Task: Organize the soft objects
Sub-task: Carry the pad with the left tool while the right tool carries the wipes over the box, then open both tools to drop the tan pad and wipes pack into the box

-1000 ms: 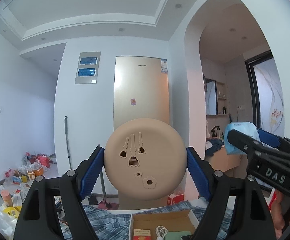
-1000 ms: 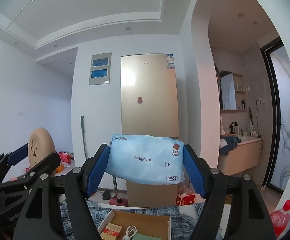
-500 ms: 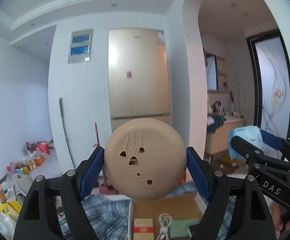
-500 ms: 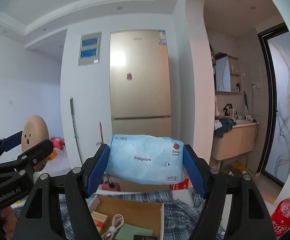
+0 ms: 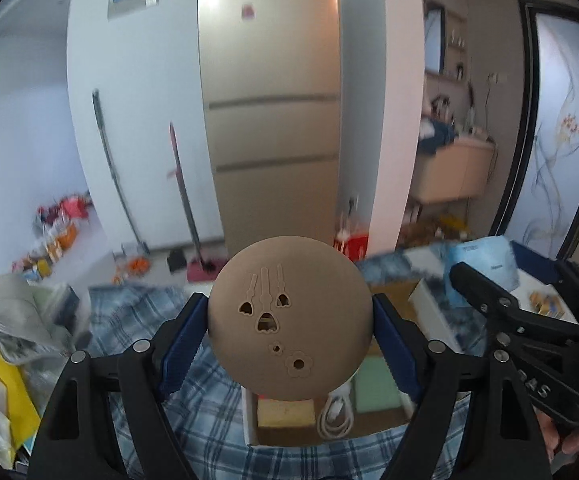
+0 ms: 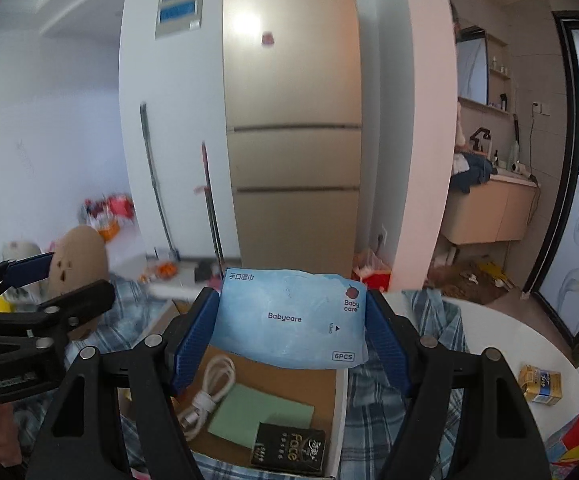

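One disc (image 5: 289,320), one wipes pack (image 6: 293,320), two tools (image 5: 289,332)

Ahead of me the open cardboard box (image 6: 331,412) is partly taken: a coiled white cable (image 6: 209,396) at its nine o'clock side, a green pad (image 6: 257,414) in the middle, a black packet (image 6: 289,454) at six o'clock, with bare floor left toward three o'clock. The left gripper (image 6: 55,280) with its tan disc (image 6: 77,256) crowds my nine o'clock. At three o'clock the white tabletop (image 6: 501,344) lies free except a small yellow carton (image 6: 539,384) at four.
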Action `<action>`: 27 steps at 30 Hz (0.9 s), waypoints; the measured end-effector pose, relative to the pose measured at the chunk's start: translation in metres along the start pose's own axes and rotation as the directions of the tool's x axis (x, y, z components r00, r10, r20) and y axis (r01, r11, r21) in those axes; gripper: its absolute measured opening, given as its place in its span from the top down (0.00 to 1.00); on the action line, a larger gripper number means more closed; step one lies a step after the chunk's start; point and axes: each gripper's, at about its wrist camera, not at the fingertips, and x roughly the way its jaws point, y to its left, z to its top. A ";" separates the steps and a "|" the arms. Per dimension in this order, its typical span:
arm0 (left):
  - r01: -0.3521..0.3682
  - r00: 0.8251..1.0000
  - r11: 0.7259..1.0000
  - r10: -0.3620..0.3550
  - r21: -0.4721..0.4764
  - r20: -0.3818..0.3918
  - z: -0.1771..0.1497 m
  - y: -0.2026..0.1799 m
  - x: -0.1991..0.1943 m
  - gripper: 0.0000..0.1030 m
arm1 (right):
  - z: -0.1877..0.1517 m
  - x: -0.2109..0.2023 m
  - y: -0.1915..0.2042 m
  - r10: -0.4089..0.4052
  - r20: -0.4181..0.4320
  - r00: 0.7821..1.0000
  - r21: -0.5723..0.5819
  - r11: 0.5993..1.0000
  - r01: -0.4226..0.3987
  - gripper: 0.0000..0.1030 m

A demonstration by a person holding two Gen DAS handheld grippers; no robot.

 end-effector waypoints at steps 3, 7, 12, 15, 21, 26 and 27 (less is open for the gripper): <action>-0.008 0.998 1.000 0.008 0.004 -0.058 -0.009 0.000 0.021 0.20 | -0.010 0.012 0.006 -0.008 -0.063 0.998 -0.041 0.999 0.005 0.30; -0.013 0.993 1.000 0.014 0.013 -0.114 -0.017 -0.001 0.041 0.20 | -0.021 0.033 0.001 0.004 -0.159 0.987 -0.036 0.999 -0.010 0.30; -0.006 0.984 0.999 0.016 0.053 -0.179 -0.028 -0.003 0.056 0.20 | -0.036 0.057 -0.008 0.005 -0.262 0.965 -0.018 1.000 -0.010 0.30; -0.007 0.978 0.998 0.019 0.060 -0.207 -0.033 -0.004 0.065 0.20 | -0.042 0.066 -0.005 -0.020 -0.294 0.956 -0.057 0.998 0.004 0.30; 0.011 0.965 0.997 0.011 0.080 -0.263 -0.043 -0.009 0.083 0.19 | -0.054 0.079 -0.005 0.004 -0.367 0.930 -0.044 0.999 -0.022 0.30; -0.015 0.967 0.994 0.043 0.111 -0.253 -0.046 -0.011 0.083 0.18 | -0.057 0.086 -0.006 -0.001 -0.387 0.922 -0.048 0.999 -0.019 0.30; -0.002 0.968 0.995 0.028 0.100 -0.251 -0.045 -0.010 0.083 0.18 | -0.057 0.086 -0.007 -0.001 -0.386 0.923 -0.048 0.999 -0.019 0.30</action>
